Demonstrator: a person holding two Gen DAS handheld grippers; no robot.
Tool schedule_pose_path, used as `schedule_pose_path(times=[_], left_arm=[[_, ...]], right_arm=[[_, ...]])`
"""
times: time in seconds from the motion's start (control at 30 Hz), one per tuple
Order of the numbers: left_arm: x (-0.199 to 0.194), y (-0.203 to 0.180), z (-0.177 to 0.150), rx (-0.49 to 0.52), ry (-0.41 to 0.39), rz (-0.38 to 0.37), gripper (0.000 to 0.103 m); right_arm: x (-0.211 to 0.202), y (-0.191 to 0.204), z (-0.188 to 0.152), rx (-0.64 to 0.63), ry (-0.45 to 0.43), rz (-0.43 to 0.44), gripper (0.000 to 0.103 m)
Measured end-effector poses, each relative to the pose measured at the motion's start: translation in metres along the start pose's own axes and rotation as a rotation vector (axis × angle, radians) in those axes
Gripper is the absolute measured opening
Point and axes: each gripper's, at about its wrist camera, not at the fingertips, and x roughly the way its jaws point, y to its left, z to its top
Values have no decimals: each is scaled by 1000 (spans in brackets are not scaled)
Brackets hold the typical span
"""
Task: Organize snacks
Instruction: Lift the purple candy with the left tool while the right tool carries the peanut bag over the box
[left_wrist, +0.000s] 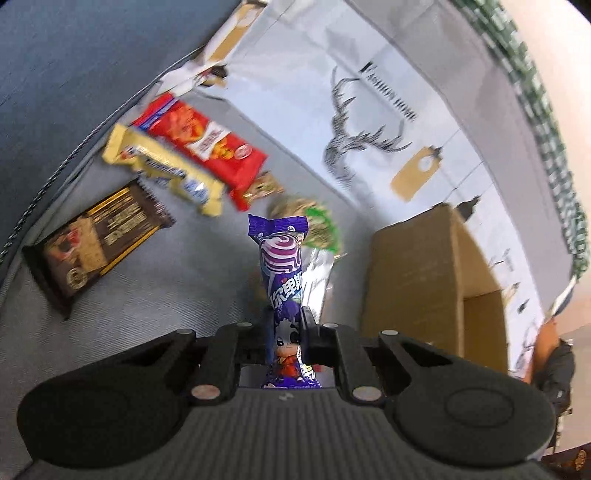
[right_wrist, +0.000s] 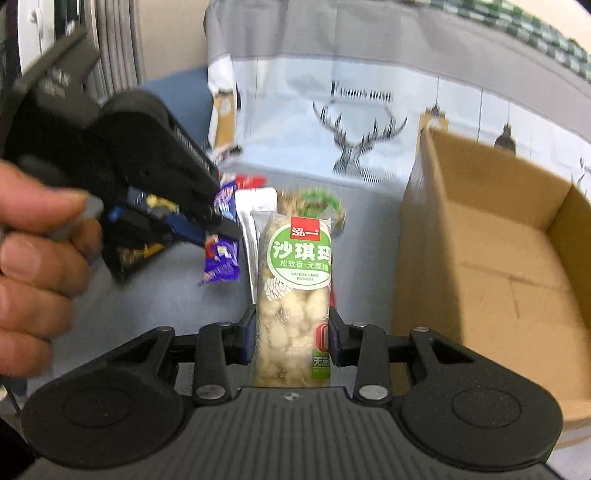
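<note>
Tongs (right_wrist: 291, 339) grip snack (right_wrist: 295, 280) beside open box (right_wrist: 480, 236).

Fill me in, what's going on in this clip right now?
A person is sorting snacks with two handheld grippers. The left gripper is shut on a purple candy packet; the right gripper is shut on a green-label sachima bar. Both are held above the blue surface. An open cardboard box sits to the right, nothing visible inside. A red packet, yellow bar and dark chocolate bar lie loose.
</note>
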Motion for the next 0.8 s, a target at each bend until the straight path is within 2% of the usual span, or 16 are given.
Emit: schedule_pose_path(times=[0.17,0.4,0.53,0.67,0.73,0.8], left_arm=[[-13,-18,6,17,-55,-81,14],[-33,-64,18,36,-125,-172,14],[-31,-94,11,48,-150,-234,14],[-18,-118,-16,173,-179,-271,14],[-6,-128,-22,183,-148,-302,14],[4,-140,-24,205,-136,-338,14]], right_arm=[[-26,-14,20,36,-56,16,38],[-59,-68,61,185,-97,7,38],[-65,-111,81,244,-173,-83,38],[-51,-154,68,269,-231,-235,38],[-38,-177,55,300,-187,-286,38],[-29,-198,49,357,-150,-264,38]])
